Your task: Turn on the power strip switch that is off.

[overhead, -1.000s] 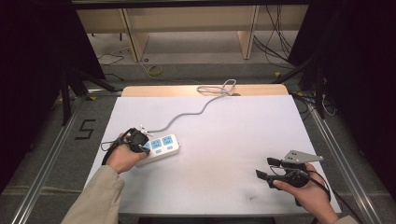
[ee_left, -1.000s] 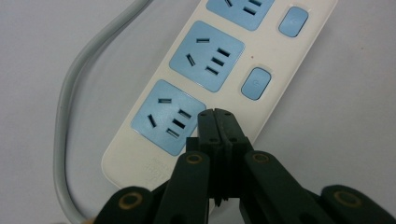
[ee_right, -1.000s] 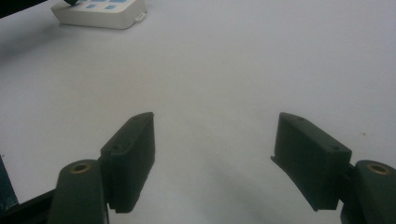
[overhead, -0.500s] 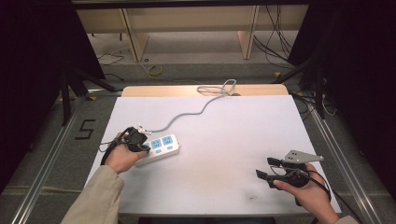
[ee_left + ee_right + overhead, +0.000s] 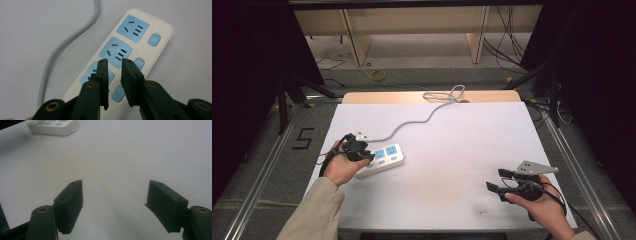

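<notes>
Nearby, a floor marking (image 5: 303,138) reads "5" beside the table (image 5: 472,150).

Table (image 5: 462,150) surface mostly bare — wide free stretch from centre to right edge and along the near edge. Only obstacles sit left: white power strip (image 5: 382,159) lying flat at the left side, and its grey cable (image 5: 412,125) snaking from the strip's far end diagonally up to the far edge, coiled there. Left tool (image 5: 362,152) over the strip's near end, jaws narrowly apart. Right tool (image 5: 499,180) at near right — jaws wide, bare table ahead.
</notes>
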A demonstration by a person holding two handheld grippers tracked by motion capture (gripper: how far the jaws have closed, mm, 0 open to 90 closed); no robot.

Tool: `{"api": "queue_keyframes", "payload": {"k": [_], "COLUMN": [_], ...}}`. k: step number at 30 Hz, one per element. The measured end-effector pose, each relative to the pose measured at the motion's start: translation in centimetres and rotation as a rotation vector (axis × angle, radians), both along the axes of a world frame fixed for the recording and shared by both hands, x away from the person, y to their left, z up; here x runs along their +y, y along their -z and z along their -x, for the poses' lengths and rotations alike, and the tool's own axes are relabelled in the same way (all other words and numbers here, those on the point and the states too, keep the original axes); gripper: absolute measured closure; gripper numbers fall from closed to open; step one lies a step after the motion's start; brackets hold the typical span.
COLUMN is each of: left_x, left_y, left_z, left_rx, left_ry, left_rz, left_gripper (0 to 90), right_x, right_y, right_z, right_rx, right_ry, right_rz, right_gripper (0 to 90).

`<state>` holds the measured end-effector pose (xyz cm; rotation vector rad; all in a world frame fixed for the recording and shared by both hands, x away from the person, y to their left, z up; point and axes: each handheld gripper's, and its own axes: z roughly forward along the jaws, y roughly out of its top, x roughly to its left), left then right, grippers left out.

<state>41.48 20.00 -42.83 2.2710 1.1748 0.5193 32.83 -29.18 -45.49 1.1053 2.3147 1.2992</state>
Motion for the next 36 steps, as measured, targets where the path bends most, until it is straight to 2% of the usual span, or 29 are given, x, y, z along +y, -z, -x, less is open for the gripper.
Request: {"api": "queue_keyframes", "payload": {"k": [3, 6, 12, 14, 17, 22, 28, 33, 36], "left_x": [-0.1, -0.2, -0.2, -0.3, -0.5, -1.0, -1.4, -1.8, -2.2], "left_y": [0.0, 0.1, -0.1, -0.2, -0.2, -0.4, -0.6, -0.8, -1.1], "left_z": [0.1, 0.1, 0.1, 0.1, 0.1, 0.3, 0.6, 1.1, 1.5], "left_rx": [-0.008, -0.024, -0.048, -0.062, -0.078, -0.11, -0.125, -0.129, -0.138], "left_ry": [0.028, 0.029, 0.023, 0.015, 0.03, 0.05, 0.073, 0.101, 0.12], "left_rz": [0.017, 0.012, 0.033, 0.043, 0.065, 0.067, 0.071, 0.122, 0.137], "left_gripper": [67.6, 63.9, 57.6, 53.7, 46.7, 39.7, 34.0, 31.6, 29.6], "right_x": [0.0, 0.0, 0.0, 0.0, 0.0, 0.0, 0.0, 0.0, 0.0], "right_y": [0.0, 0.0, 0.0, 0.0, 0.0, 0.0, 0.0, 0.0, 0.0], "right_z": [0.0, 0.0, 0.0, 0.0, 0.0, 0.0, 0.0, 0.0, 0.0], "right_rx": [0.0, 0.001, 0.002, 0.002, 0.001, 0.001, 0.002, 0.002, 0.004], "right_ry": [0.0, 0.0, -0.001, 0.0, 0.0, -0.001, 0.0, 0.0, 0.001], "right_rz": [0.0, 0.0, -0.001, -0.001, -0.001, -0.001, -0.002, -0.002, -0.002], "right_gripper": [29.6, 29.6, 29.6, 29.5, 29.6, 29.6, 29.6, 29.6, 29.5]}}
